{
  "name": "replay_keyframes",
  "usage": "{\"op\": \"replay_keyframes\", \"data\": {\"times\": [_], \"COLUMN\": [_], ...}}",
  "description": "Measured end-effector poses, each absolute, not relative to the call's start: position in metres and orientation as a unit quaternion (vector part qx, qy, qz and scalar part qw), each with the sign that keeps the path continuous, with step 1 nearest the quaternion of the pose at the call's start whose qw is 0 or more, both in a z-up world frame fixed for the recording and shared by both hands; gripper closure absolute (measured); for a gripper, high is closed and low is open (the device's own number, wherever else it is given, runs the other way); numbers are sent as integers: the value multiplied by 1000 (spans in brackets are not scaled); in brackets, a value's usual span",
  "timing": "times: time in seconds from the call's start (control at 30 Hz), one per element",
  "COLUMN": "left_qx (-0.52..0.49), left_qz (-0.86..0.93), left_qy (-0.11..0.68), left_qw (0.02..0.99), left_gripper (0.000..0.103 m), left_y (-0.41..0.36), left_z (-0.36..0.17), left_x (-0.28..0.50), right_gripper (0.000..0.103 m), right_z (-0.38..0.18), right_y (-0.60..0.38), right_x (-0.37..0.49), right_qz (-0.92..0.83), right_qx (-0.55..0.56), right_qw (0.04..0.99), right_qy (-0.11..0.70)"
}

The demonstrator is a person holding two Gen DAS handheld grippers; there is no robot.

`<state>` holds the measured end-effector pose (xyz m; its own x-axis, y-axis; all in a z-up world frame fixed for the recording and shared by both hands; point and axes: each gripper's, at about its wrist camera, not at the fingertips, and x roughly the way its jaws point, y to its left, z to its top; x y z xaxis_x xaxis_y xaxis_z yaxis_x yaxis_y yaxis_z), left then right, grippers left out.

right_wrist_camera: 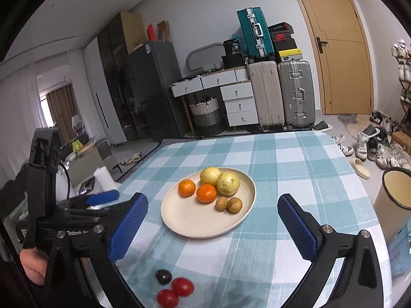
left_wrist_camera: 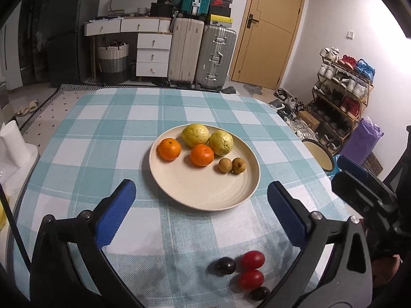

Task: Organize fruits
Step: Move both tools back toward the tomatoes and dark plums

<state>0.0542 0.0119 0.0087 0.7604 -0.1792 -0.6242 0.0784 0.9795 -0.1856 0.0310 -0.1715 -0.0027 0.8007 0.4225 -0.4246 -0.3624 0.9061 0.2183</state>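
A cream plate [left_wrist_camera: 205, 200] sits mid-table on the checked cloth. It holds two oranges [left_wrist_camera: 169, 149], two yellow-green guavas [left_wrist_camera: 221, 142] and two small brown longans [left_wrist_camera: 224, 165]. Nearer to me, off the plate, lie two red cherry tomatoes [left_wrist_camera: 252, 259] and two dark round fruits [left_wrist_camera: 226, 265]. My left gripper [left_wrist_camera: 201, 190] is open above the cloth, with nothing between its blue pads. My right gripper [right_wrist_camera: 212, 201] is also open and empty, facing the plate [right_wrist_camera: 200, 225], with the tomatoes [right_wrist_camera: 182, 286] and one dark fruit [right_wrist_camera: 164, 276] below it.
A cream bin with a dark rim [right_wrist_camera: 395, 195] stands just past the table's right edge. A white paper roll [left_wrist_camera: 12, 141] is off the left edge. Suitcases, drawers and a shoe rack [left_wrist_camera: 341, 89] line the room beyond.
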Motion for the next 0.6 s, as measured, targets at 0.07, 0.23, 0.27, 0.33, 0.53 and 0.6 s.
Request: {"op": "replay_keyframes", "data": {"times": [0.07, 0.23, 0.27, 0.33, 0.53, 0.6], "left_qx": [-75, -77, -76, -73, -80, -86], "left_qz": [-69, -61, -62, -62, -77, -84], "left_qy": [340, 347, 350, 356, 378, 383], "left_qw": [935, 933, 932, 930, 919, 916], "left_gripper": [1, 1, 1, 1, 1, 1], "left_y": [14, 19, 19, 19, 23, 26], "left_z": [8, 2, 0, -5, -22, -27], "left_x": [51, 37, 34, 29, 18, 14], "right_gripper": [0, 0, 0, 0, 0, 0], "right_z": [-5, -12, -13, -16, -26, -31], "right_y": [-170, -170, -170, -170, -168, -168], "right_x": [27, 18, 17, 14, 6, 4], "right_qz": [209, 209, 211, 212, 220, 223], "right_qx": [59, 61, 61, 60, 55, 54], "right_qw": [946, 943, 941, 939, 933, 930], "right_qy": [242, 252, 258, 264, 281, 288]}}
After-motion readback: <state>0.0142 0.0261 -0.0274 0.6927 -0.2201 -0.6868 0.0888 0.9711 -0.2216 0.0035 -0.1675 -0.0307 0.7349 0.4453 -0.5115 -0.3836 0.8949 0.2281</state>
